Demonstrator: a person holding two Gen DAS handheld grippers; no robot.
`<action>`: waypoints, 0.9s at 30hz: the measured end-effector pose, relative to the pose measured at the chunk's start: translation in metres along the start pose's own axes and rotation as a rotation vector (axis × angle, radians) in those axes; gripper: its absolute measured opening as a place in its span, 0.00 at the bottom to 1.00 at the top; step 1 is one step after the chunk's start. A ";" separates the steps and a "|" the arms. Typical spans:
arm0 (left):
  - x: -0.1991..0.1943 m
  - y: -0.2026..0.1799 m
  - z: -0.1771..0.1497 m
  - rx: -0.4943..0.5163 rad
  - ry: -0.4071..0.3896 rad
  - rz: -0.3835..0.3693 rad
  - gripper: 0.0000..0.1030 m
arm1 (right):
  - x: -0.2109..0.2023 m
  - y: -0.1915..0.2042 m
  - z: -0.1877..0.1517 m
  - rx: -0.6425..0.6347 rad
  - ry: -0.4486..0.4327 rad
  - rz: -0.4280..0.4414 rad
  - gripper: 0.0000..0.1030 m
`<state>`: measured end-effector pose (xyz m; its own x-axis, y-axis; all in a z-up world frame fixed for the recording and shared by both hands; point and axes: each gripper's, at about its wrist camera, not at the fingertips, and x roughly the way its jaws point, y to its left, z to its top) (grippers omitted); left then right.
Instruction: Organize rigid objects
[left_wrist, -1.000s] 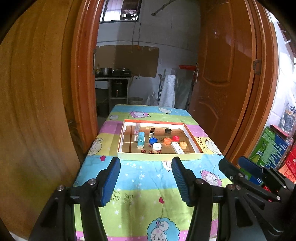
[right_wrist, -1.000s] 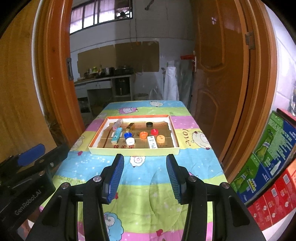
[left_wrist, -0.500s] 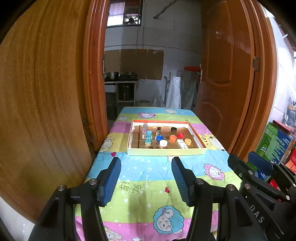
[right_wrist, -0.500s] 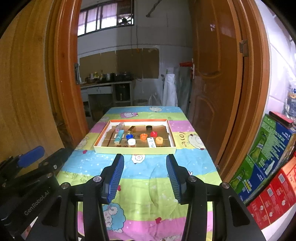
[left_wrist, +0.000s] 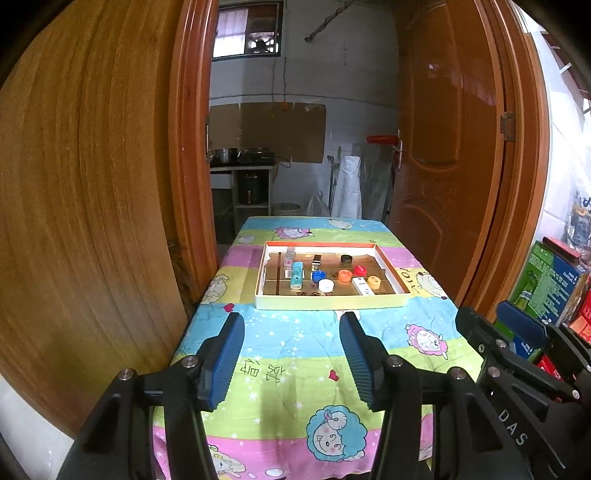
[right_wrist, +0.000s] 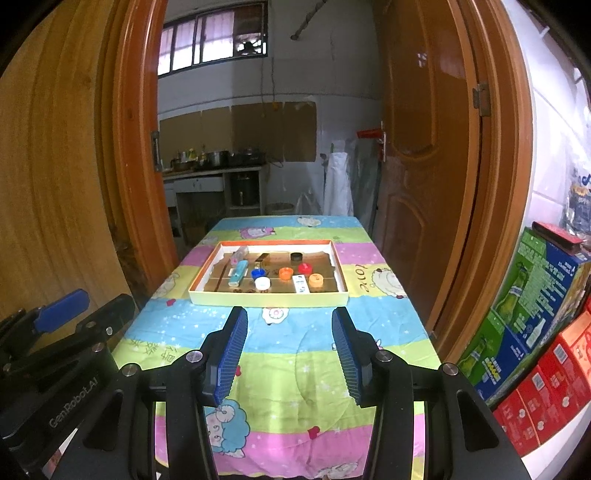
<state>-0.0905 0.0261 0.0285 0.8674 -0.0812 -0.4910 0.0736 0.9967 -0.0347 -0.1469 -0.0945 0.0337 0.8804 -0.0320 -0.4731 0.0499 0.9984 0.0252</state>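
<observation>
On the bench (left_wrist: 295, 332), left wrist view: a shallow tray (left_wrist: 332, 301) sits mid-cloth.
Inside the tray: white cap (left_wrist: 325, 285), blue cap (left_wrist: 318, 275), orange cap (left_wrist: 345, 275), red cap (left_wrist: 359, 270), black cap (left_wrist: 346, 259), teal box (left_wrist: 296, 280).
Left claw (left_wrist: 291, 354): short of the tray, wide, nothing between; jaws have just been closing slightly.
Right wrist view, tray (right_wrist: 268, 297): beyond the fingers.
Right claw (right_wrist: 289, 350): short of the tray, apart, empty.
</observation>
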 end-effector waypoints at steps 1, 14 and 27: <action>0.000 0.000 0.000 0.001 0.001 0.001 0.52 | 0.000 0.001 0.000 -0.001 -0.001 0.000 0.48; -0.003 -0.003 0.008 0.034 -0.003 0.031 0.52 | -0.012 0.001 0.009 -0.037 -0.045 -0.026 0.48; -0.003 -0.003 0.005 0.029 -0.001 0.016 0.52 | -0.008 0.003 0.006 -0.031 -0.029 -0.008 0.48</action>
<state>-0.0910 0.0230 0.0351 0.8693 -0.0648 -0.4900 0.0736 0.9973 -0.0014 -0.1508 -0.0911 0.0428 0.8935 -0.0407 -0.4472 0.0424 0.9991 -0.0062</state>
